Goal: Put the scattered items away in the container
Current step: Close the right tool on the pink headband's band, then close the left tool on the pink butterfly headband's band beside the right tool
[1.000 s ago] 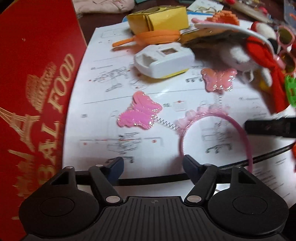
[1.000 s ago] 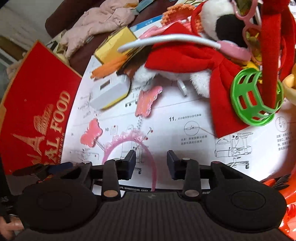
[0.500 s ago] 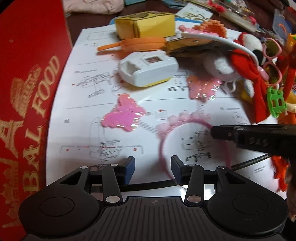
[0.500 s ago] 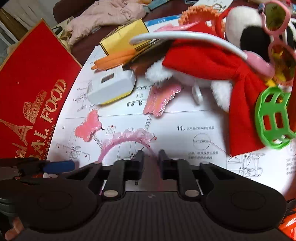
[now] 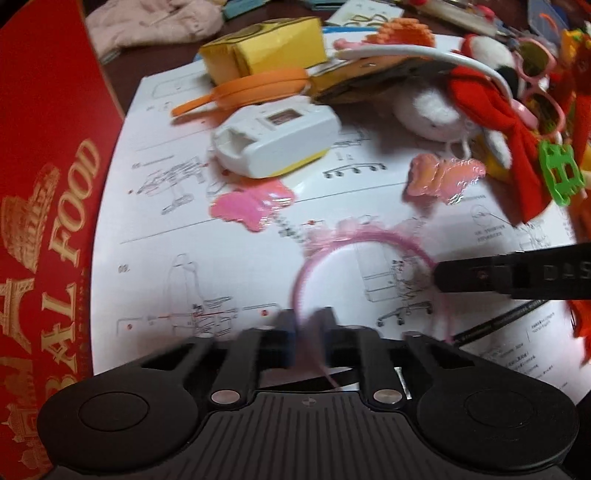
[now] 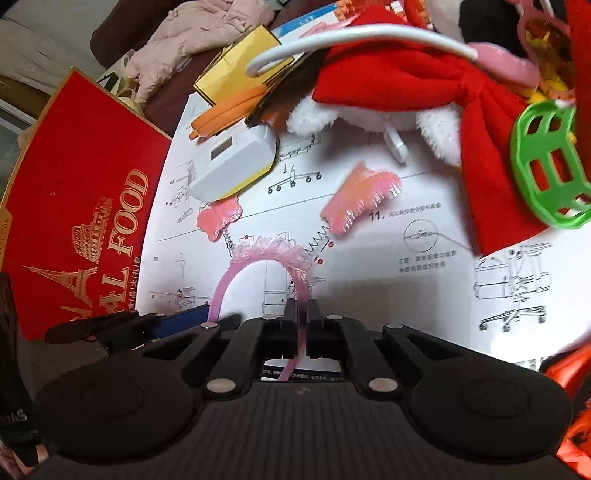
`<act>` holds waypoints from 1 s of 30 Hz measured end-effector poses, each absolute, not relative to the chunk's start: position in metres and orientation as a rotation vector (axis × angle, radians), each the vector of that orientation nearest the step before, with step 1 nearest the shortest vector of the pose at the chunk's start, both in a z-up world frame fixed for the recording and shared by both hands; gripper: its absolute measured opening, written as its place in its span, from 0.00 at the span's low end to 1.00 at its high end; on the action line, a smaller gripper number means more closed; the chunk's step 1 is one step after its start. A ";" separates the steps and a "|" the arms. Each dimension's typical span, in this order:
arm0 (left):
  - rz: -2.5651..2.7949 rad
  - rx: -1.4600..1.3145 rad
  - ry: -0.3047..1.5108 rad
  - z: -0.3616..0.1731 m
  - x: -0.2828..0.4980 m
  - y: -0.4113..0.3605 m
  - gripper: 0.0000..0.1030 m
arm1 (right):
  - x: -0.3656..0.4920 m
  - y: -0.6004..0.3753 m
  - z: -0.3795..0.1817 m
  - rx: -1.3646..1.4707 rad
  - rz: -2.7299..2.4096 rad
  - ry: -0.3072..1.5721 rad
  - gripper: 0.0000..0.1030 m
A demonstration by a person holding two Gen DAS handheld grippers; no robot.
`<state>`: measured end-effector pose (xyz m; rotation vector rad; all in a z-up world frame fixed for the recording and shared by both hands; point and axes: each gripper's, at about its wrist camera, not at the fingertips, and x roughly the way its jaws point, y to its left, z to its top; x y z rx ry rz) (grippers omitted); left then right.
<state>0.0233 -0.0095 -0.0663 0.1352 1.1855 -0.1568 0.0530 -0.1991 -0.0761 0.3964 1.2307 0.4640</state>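
Observation:
A pink headband (image 5: pixel 364 236) with a lace frill and two butterflies on springs lies on a printed instruction sheet (image 5: pixel 159 236). My left gripper (image 5: pixel 306 323) is shut on the band's left leg, which shows blurred between the pads. My right gripper (image 6: pixel 302 312) is shut on the right leg of the headband (image 6: pixel 273 253); it also reaches in from the right edge of the left wrist view as a black finger (image 5: pixel 480 275). The red box (image 5: pixel 44 192) printed with gold "FOOD" lettering stands at the left, also in the right wrist view (image 6: pixel 85 206).
Behind the headband lie a white device (image 5: pixel 275 138), an orange flat tool (image 5: pixel 255 86) and a yellow carton (image 5: pixel 266 48). A plush toy with a red bow (image 6: pixel 424 77), a green lattice ball (image 6: pixel 550 177) and pink glasses (image 5: pixel 537 74) crowd the right. A pink garment (image 6: pixel 199 33) lies far back.
Both grippers went from open to shut, each on one leg of the headband. The right butterfly has tipped up on its spring.

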 end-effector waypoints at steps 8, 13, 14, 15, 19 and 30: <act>-0.194 -0.115 1.268 -0.064 0.021 0.021 0.00 | 0.052 -0.209 -0.081 0.441 0.434 1.259 0.05; -0.214 -0.043 1.238 -0.057 0.010 0.014 0.00 | 0.050 -0.210 -0.078 0.450 0.444 1.255 0.05; -0.209 -0.039 1.242 -0.058 0.010 0.014 0.00 | 0.049 -0.209 -0.077 0.446 0.449 1.252 0.05; -0.203 -0.046 1.248 -0.059 0.009 0.014 0.00 | 0.050 -0.209 -0.076 0.442 0.452 1.252 0.05; -0.211 -0.132 1.257 -0.053 0.006 0.022 0.00 | 0.050 -0.211 -0.079 0.430 0.430 1.250 0.08; -0.259 -0.117 1.206 -0.031 0.007 0.006 0.03 | 0.043 -0.207 -0.084 0.402 0.419 1.229 0.10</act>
